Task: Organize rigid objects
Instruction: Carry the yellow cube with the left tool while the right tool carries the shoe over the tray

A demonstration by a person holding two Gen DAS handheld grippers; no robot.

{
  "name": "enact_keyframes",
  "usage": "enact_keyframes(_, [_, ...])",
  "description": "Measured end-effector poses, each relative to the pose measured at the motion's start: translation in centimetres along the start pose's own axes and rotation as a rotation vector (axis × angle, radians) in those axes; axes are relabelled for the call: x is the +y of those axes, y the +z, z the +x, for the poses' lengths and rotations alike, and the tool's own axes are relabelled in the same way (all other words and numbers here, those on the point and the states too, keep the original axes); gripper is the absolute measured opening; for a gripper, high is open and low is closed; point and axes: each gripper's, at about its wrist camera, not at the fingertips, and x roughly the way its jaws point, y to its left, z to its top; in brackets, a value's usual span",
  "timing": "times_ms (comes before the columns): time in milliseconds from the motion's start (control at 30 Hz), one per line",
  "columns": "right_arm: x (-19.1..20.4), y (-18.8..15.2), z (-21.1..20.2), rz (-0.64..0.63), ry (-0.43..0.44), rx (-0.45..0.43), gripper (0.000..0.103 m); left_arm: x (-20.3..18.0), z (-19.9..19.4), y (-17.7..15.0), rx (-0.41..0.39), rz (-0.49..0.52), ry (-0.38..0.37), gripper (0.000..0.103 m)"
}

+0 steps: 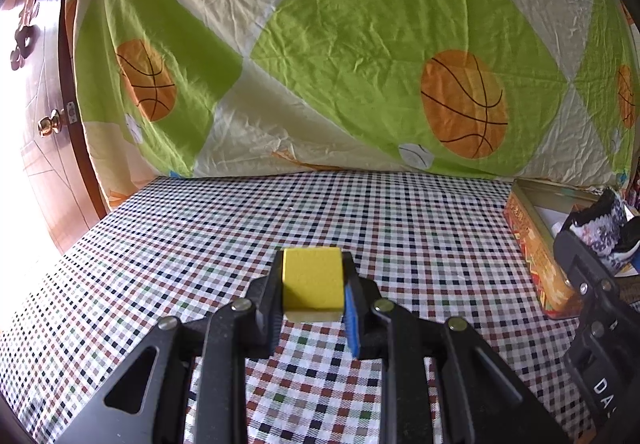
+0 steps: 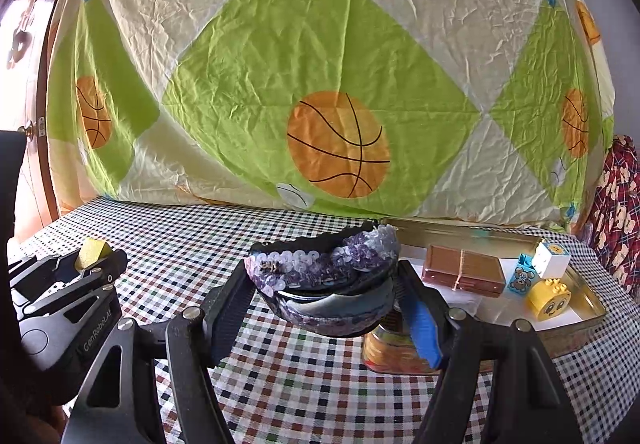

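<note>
Tablecloth (image 1: 160,244): checked, with a basketball-print sheet (image 1: 360,43) behind
Left gripper (image 1: 313,284): clamped on a yellow block (image 1: 312,284)
Right gripper (image 2: 324,280): holds a sequined headband (image 2: 320,264) — beside the tin tray (image 2: 592,304)

Left gripper (image 1: 313,286) and right gripper (image 2: 320,280) both clamped

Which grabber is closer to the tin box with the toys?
Right. The right gripper, holding the sequined headband, is beside the tin; the left gripper is farther away.
</note>
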Motion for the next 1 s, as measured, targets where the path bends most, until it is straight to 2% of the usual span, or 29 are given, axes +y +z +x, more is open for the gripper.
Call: enact_keyframes(1000, [-5.3, -0.2, -0.9, 0.073, -0.018, 0.000, 0.072, -4.8, -2.0, -0.6, -0.008, 0.019, -0.062, 0.023])
